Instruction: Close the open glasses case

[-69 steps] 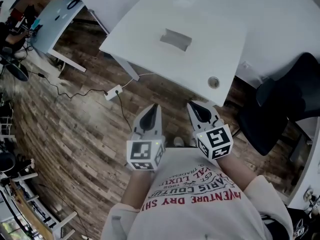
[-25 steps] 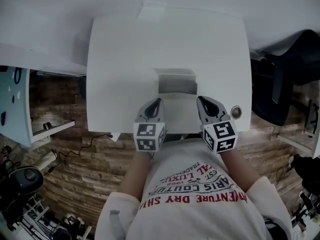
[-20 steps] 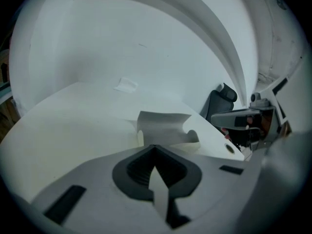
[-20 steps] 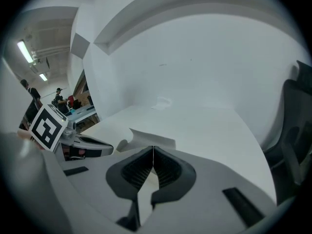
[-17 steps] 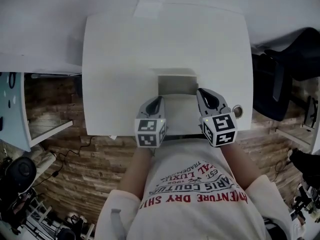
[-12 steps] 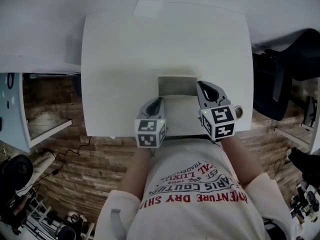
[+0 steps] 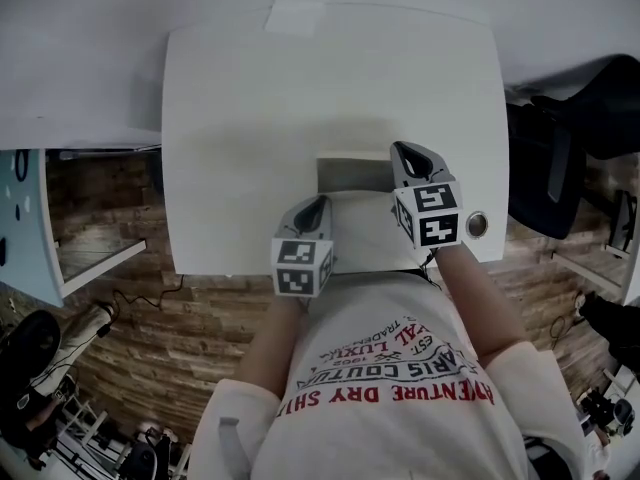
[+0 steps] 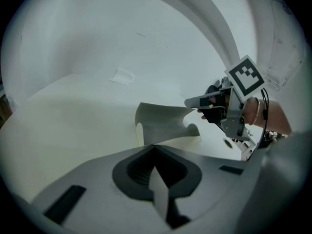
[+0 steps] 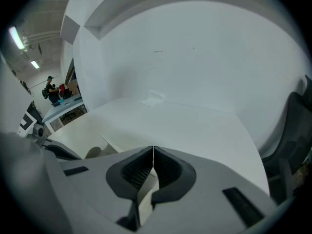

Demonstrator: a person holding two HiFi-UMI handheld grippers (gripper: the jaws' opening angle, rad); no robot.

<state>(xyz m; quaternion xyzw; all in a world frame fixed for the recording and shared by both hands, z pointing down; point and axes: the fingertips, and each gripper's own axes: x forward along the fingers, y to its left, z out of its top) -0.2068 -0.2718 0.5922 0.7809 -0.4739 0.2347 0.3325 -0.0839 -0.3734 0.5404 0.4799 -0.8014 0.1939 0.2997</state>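
The open glasses case (image 7: 352, 196) is pale grey and lies near the front edge of the white table (image 7: 240, 118), with its lid (image 7: 354, 163) standing up at the far side. In the left gripper view the case (image 8: 163, 126) lies just ahead of my shut jaws. My left gripper (image 7: 317, 204) hovers at the case's near left corner. My right gripper (image 7: 405, 151) is shut and sits at the lid's right end; its tip (image 8: 195, 101) reaches the lid's top corner, but I cannot tell whether it touches. The right gripper view shows only the case's edge (image 9: 95, 150) at lower left.
A round cable grommet (image 7: 477, 224) sits in the table to the right of the case. A pale patch (image 7: 297, 10) lies at the table's far edge. A black chair (image 7: 570, 148) stands to the right, and wooden floor (image 7: 150, 318) shows below the front edge.
My right gripper has moved forward from the front edge to the right end of the lid. The left gripper has stayed almost still by the case's near left corner.
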